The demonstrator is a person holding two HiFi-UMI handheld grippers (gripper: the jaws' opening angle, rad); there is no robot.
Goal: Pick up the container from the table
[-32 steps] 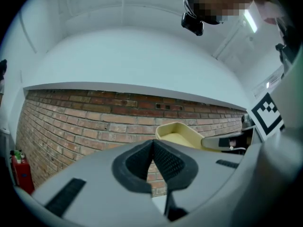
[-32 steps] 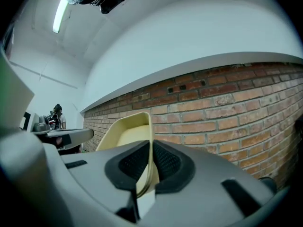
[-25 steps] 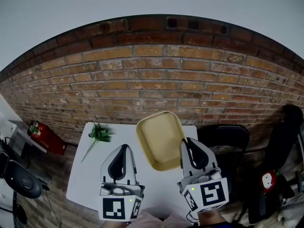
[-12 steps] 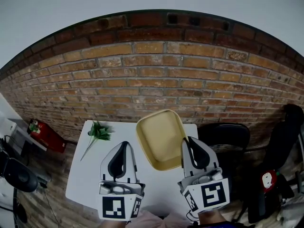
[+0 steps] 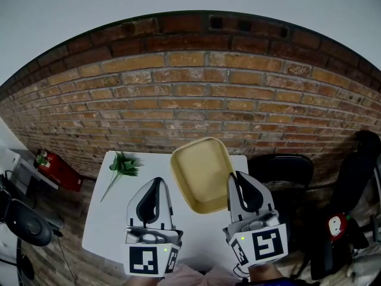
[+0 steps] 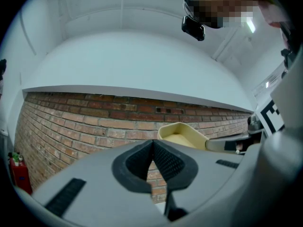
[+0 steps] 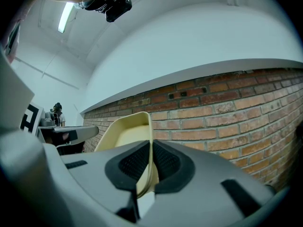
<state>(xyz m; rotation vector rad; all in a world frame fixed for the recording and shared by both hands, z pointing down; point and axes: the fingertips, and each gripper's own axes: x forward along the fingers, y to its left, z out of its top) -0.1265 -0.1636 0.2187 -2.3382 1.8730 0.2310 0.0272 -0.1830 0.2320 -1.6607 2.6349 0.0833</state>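
A pale yellow rectangular container (image 5: 202,173) hangs tilted above the white table (image 5: 110,219), its open side towards the camera. My right gripper (image 5: 236,178) is shut on the container's right rim; in the right gripper view the thin wall (image 7: 149,150) of the container (image 7: 124,132) sits pinched between the black pads. My left gripper (image 5: 156,183) is held beside it on the left, shut and empty, with its pads (image 6: 152,161) touching. In the left gripper view the container (image 6: 182,135) shows to the right, with the right gripper's jaw at its edge.
A small green plant sprig (image 5: 124,167) lies on the table's far left corner. A brick wall (image 5: 196,94) rises right behind the table. A black chair (image 5: 280,171) stands to the right, a red extinguisher (image 5: 53,170) on the floor at left.
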